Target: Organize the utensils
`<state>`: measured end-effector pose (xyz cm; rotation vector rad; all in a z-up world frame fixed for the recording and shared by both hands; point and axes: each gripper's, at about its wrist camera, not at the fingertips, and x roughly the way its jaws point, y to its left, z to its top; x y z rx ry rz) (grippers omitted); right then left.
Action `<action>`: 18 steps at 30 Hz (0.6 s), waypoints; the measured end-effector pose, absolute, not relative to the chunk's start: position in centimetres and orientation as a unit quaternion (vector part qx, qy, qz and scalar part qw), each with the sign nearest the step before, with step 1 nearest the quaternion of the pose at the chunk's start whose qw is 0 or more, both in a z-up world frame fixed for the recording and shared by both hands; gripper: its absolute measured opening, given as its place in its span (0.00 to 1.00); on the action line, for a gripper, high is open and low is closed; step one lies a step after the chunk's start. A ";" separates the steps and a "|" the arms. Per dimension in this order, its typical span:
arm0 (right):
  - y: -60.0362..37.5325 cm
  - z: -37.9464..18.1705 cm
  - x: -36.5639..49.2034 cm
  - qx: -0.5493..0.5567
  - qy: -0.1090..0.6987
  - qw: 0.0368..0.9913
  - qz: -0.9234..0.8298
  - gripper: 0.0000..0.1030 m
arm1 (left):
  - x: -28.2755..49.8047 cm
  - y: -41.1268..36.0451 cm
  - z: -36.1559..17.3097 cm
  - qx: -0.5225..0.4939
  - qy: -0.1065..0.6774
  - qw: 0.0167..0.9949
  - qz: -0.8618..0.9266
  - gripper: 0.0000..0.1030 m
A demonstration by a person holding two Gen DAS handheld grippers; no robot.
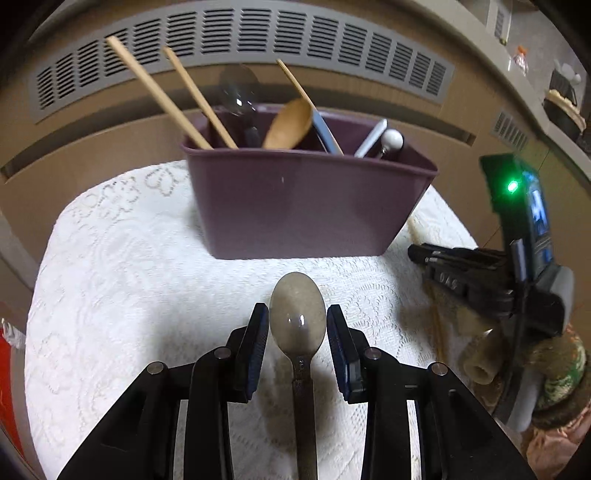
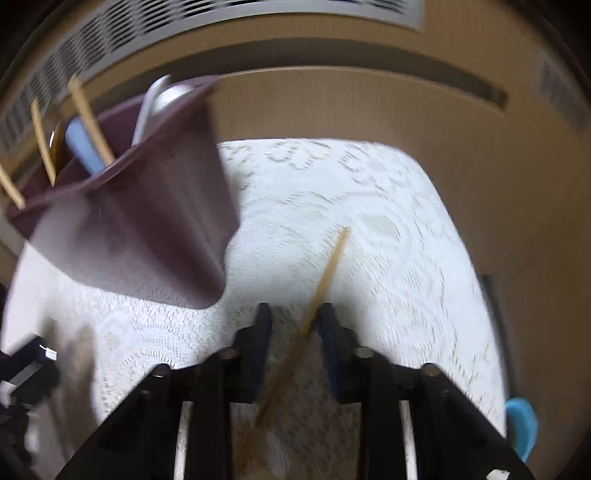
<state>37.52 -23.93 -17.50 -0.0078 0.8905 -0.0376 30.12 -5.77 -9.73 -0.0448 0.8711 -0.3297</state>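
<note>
White lace-pattern tablecloth [image 1: 129,258] covers table. Grey slatted vent grille [image 1: 240,33] on beige wall panel [image 1: 92,147] behind. Small blue round object [image 2: 521,424] at table's right edge.

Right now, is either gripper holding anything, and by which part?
Nothing is gripped. The left gripper straddles the metal spoon at its bowl, pads clear. The right gripper straddles the chopstick mid-length, jaws apart.

spoon [image 1: 297,314]: metal between the left tongs' [image 1: 297,317] pads, bowl dull and smudged with one bright glint
bin [image 1: 306,206]: purple plastic beyond the left tongs, smooth, satin sheen
cloth [image 1: 129,277]: white lace under both tongs, patterned, matt
chopstick [image 2: 325,280]: pale wood between the right tongs' [image 2: 293,314] pads, matt
wooden spoon [image 1: 290,123]: in the bin, smooth, light sheen
tongs' bodies: black plastic, matt
</note>
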 end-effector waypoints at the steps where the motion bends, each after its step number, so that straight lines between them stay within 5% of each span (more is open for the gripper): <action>1: -23.4 -17.5 37.5 -0.018 0.431 0.902 -0.011 0.10 | 29.8 -5.6 -9.6 -0.023 0.418 0.894 -0.159 0.32; 18: -25.0 -9.8 26.1 0.041 0.368 0.924 0.101 0.06 | 24.0 -3.9 -3.9 -0.041 0.359 0.915 -0.178 0.32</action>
